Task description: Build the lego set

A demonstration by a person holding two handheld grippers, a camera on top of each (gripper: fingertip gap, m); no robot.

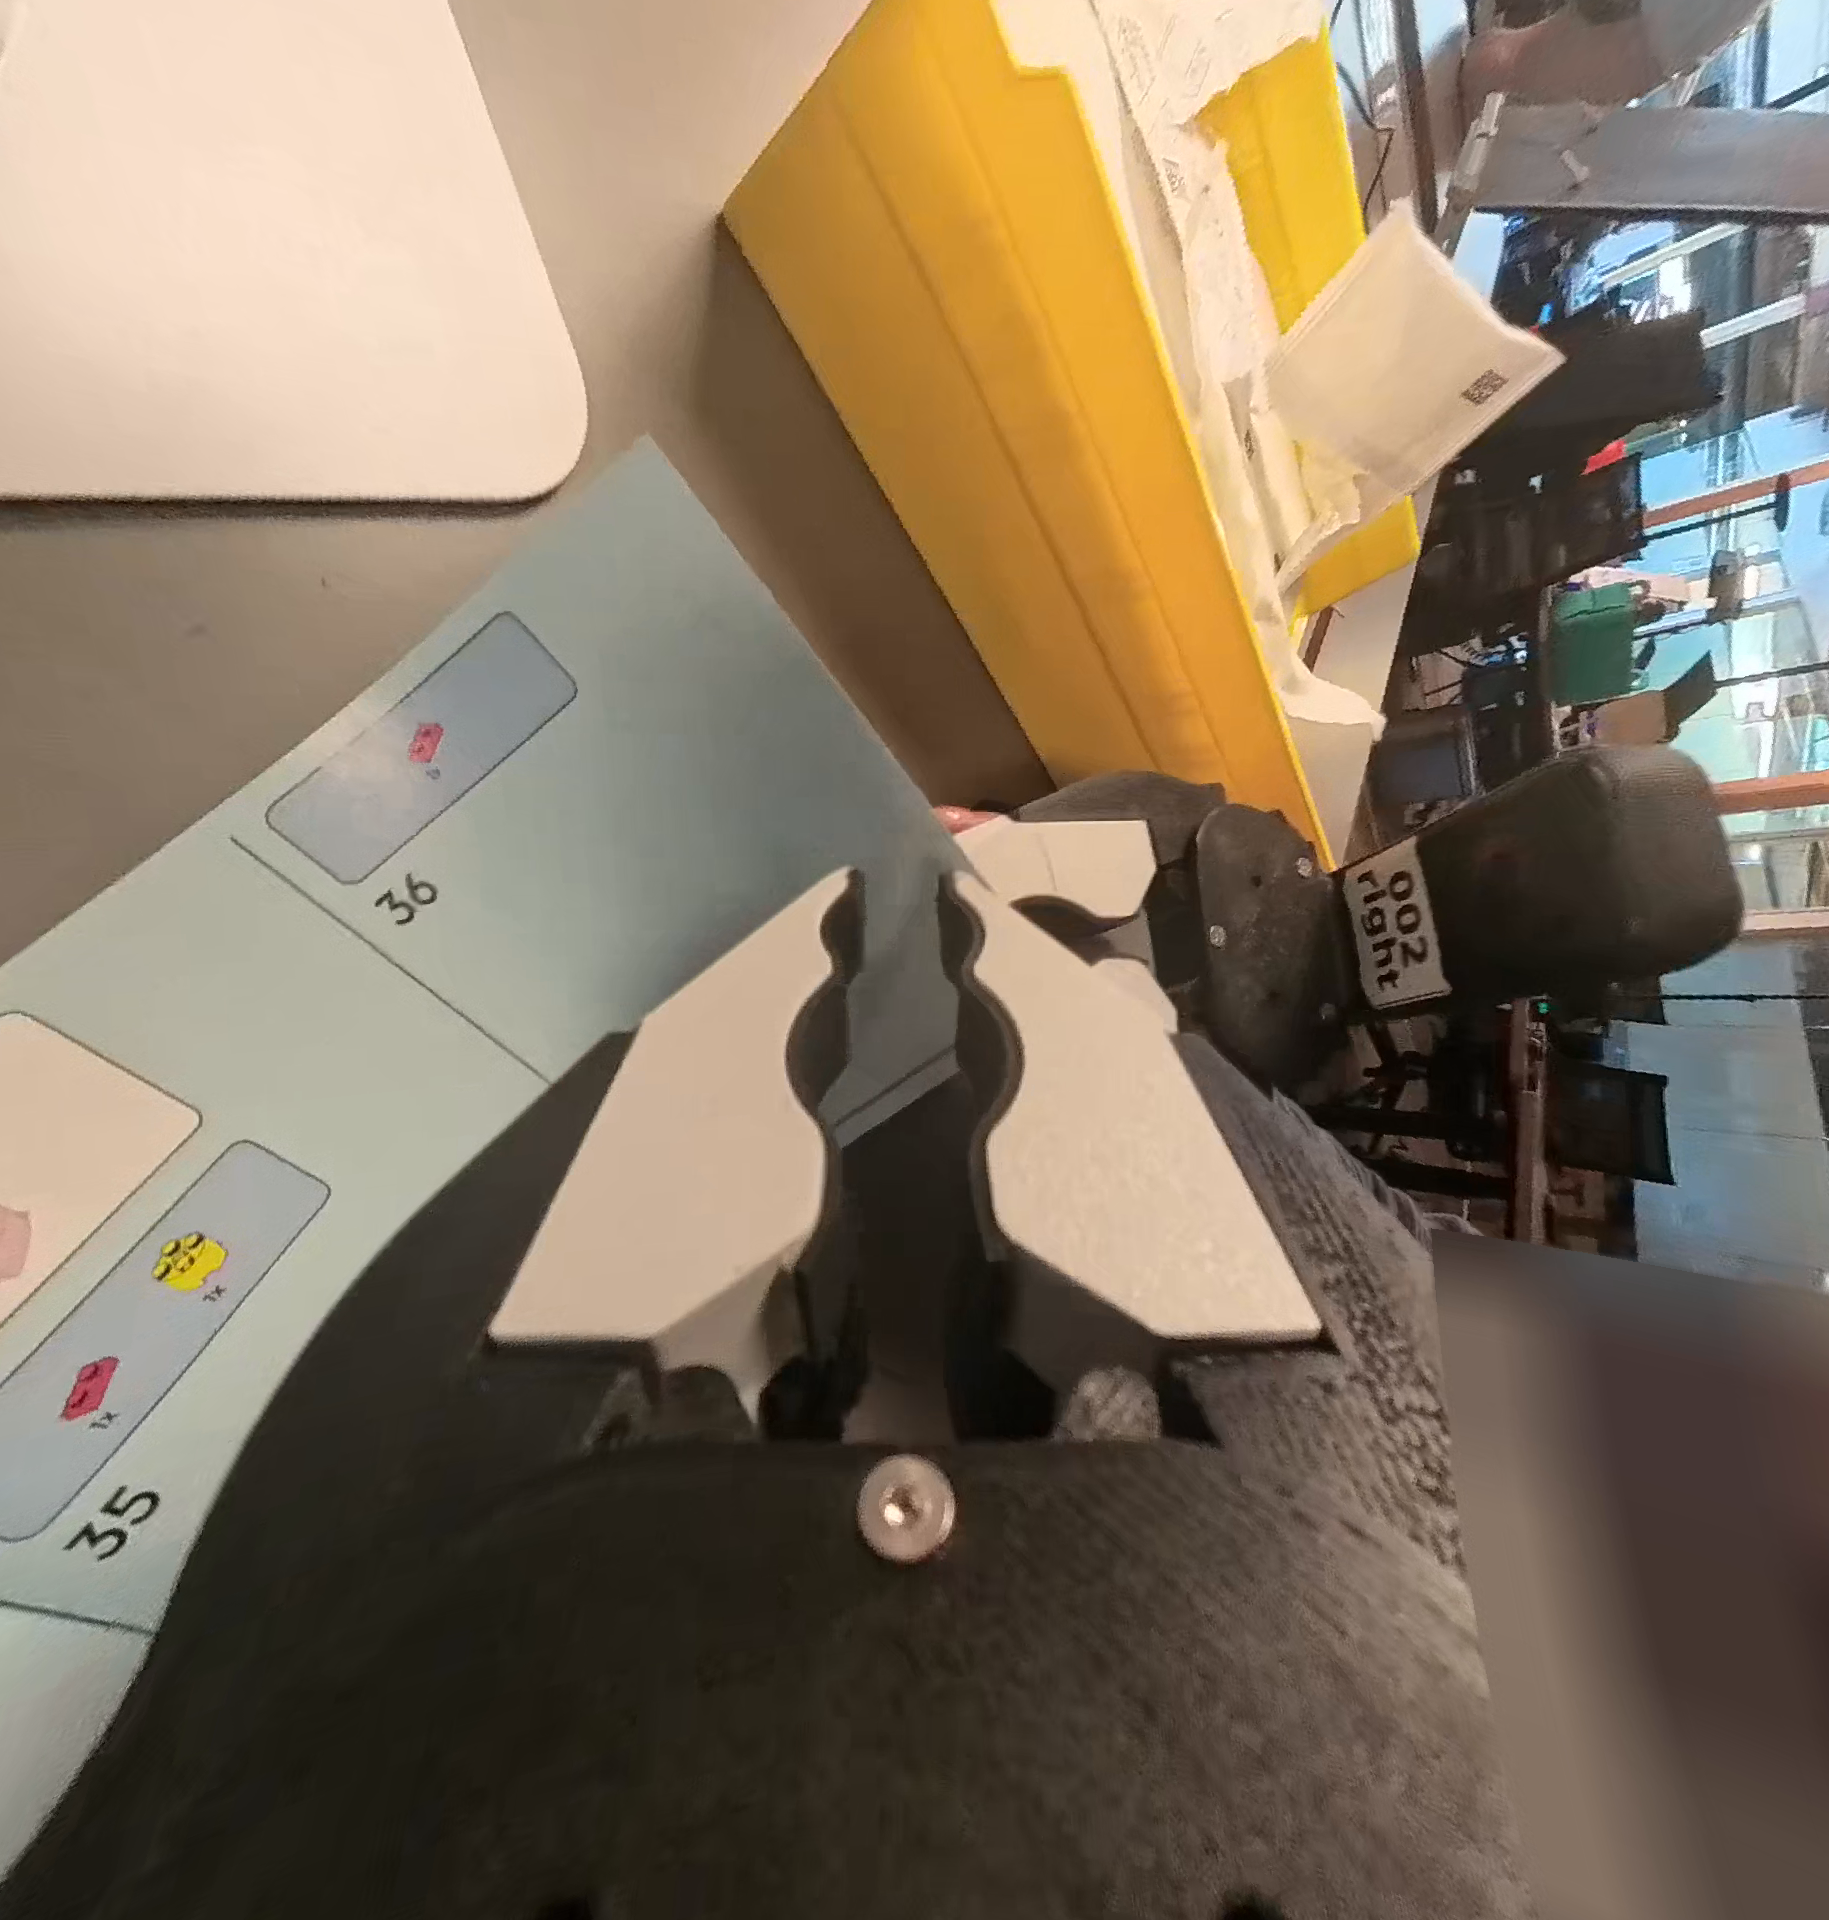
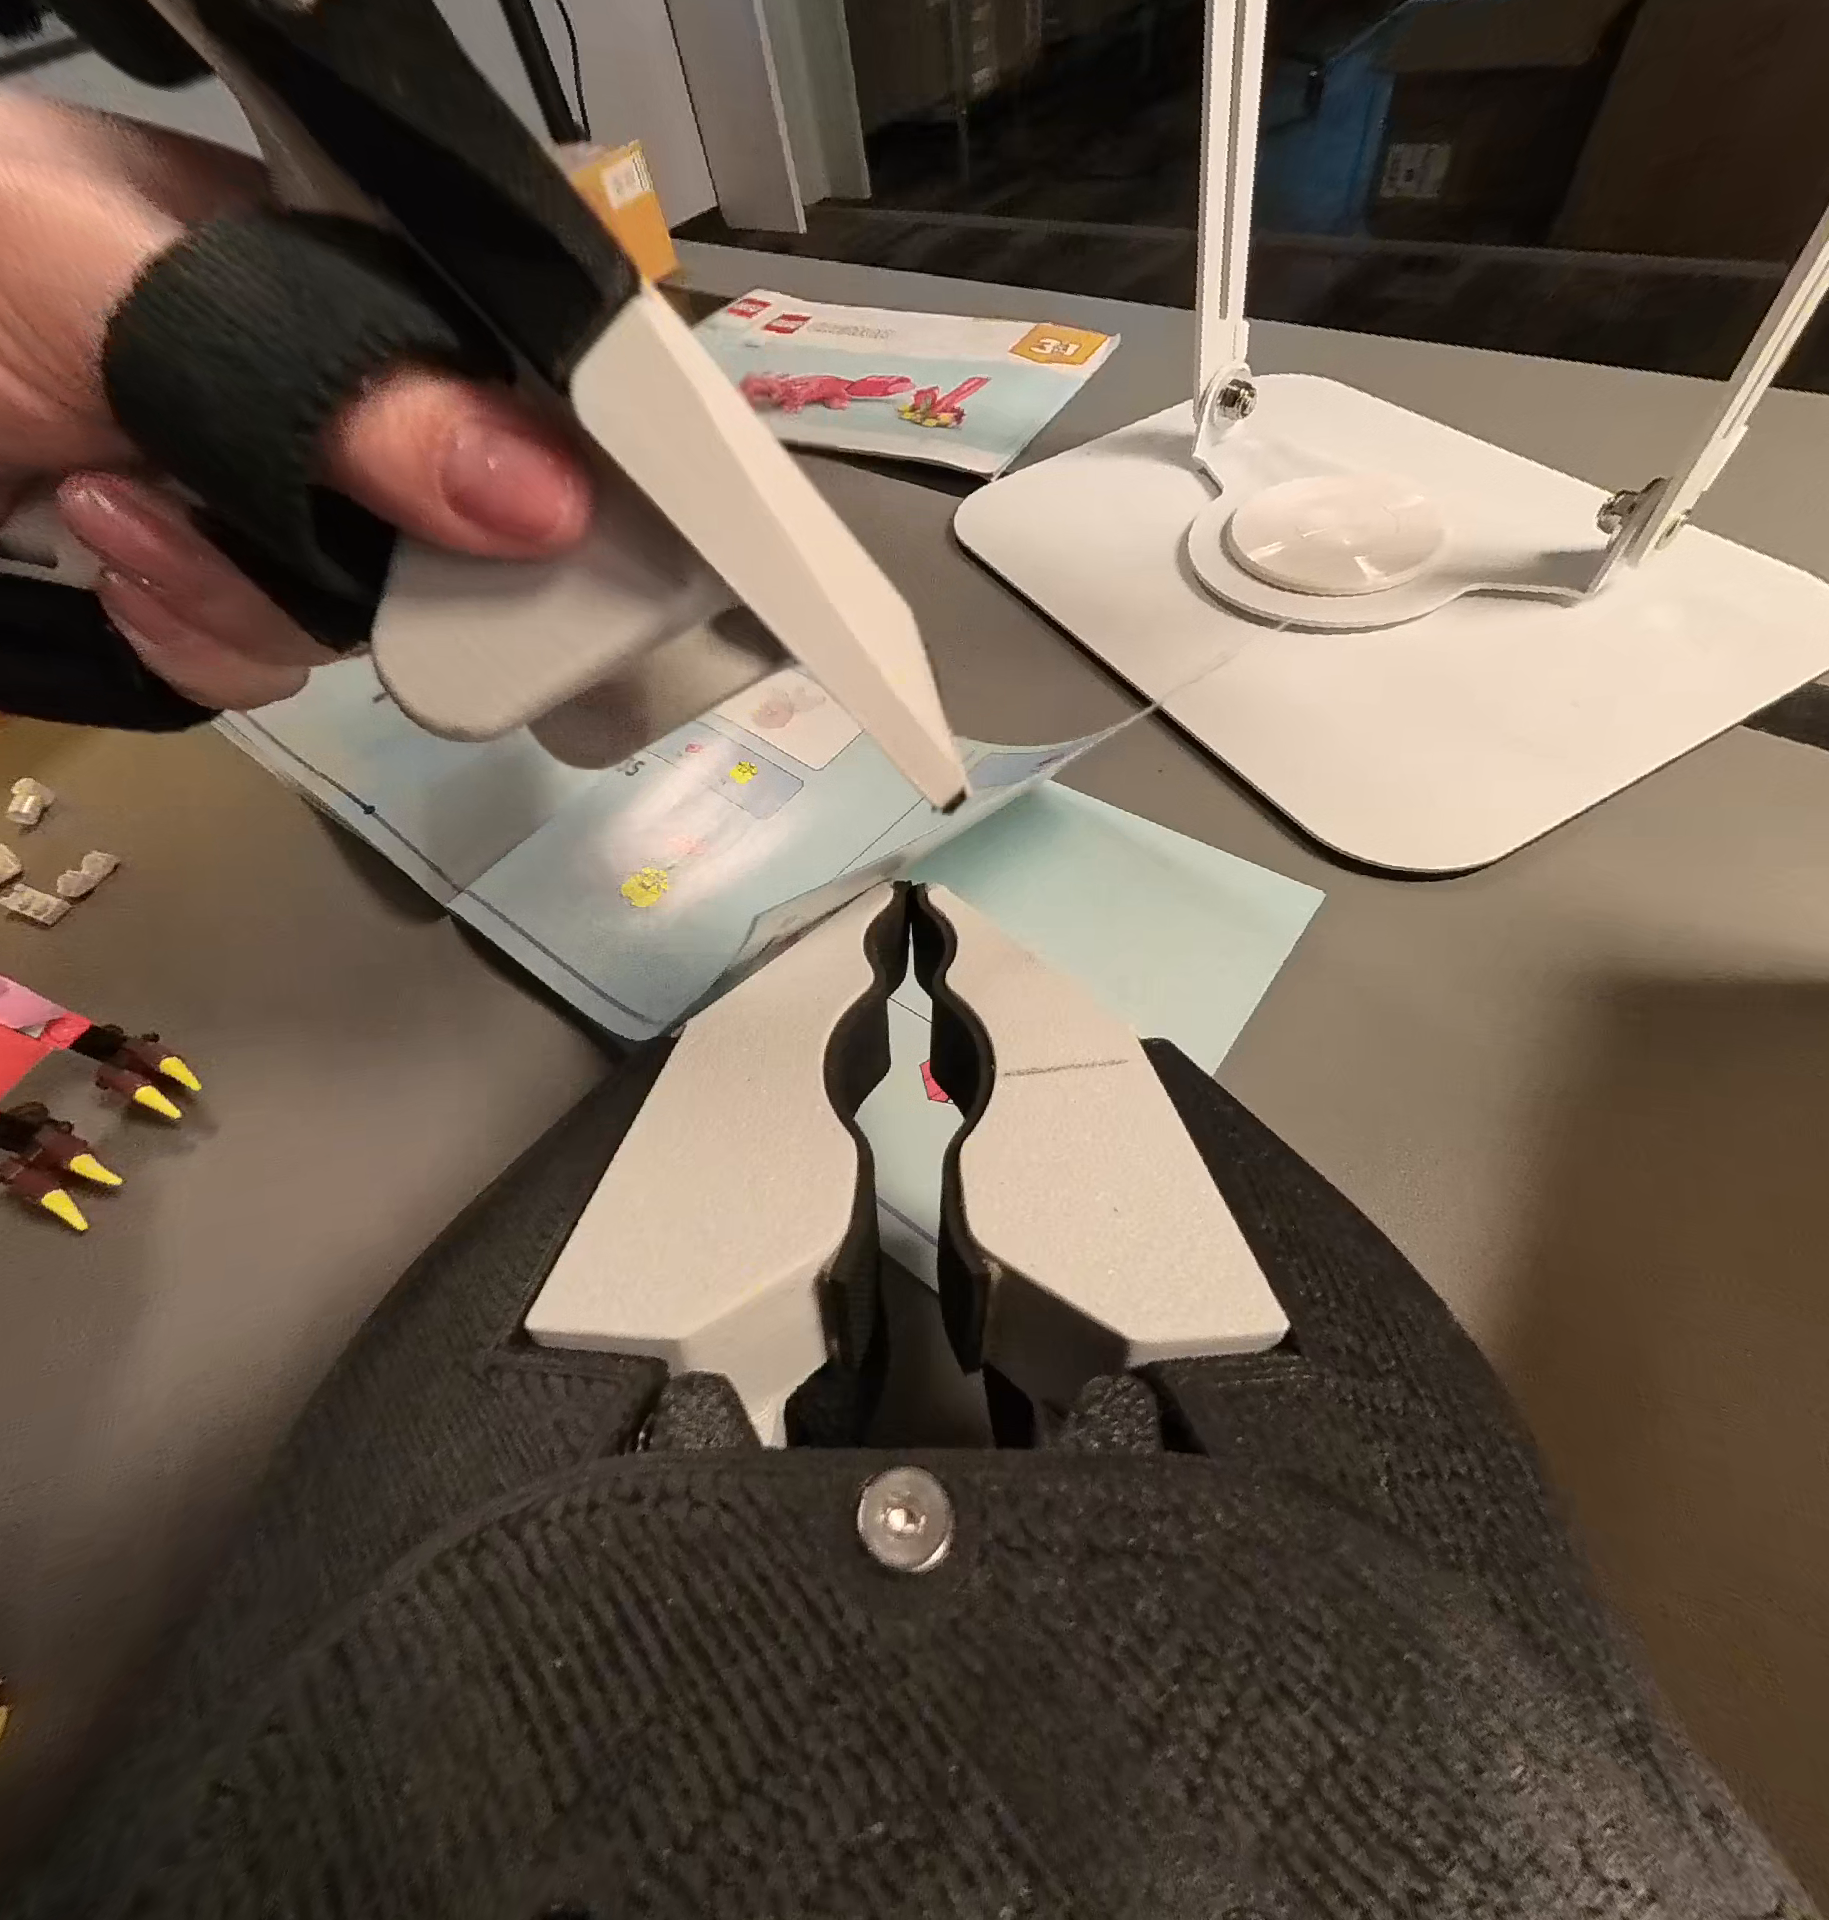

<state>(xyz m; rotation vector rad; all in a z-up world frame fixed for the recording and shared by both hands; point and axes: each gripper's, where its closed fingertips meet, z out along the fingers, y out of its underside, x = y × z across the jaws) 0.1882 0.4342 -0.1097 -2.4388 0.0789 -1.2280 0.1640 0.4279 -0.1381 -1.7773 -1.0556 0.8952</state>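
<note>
Booklet page (image 1: 681, 748) lifted, pinched by left gripper (image 1: 897, 894); right gripper (image 2: 910, 899) closed, holding nothing.

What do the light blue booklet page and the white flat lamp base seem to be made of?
Light blue booklet page: thin glossy paper, judging by its curl and bright glare patches. White flat lamp base: probably painted metal or hard plastic; smooth matt surface, rounded corners, bolted arms.
</note>
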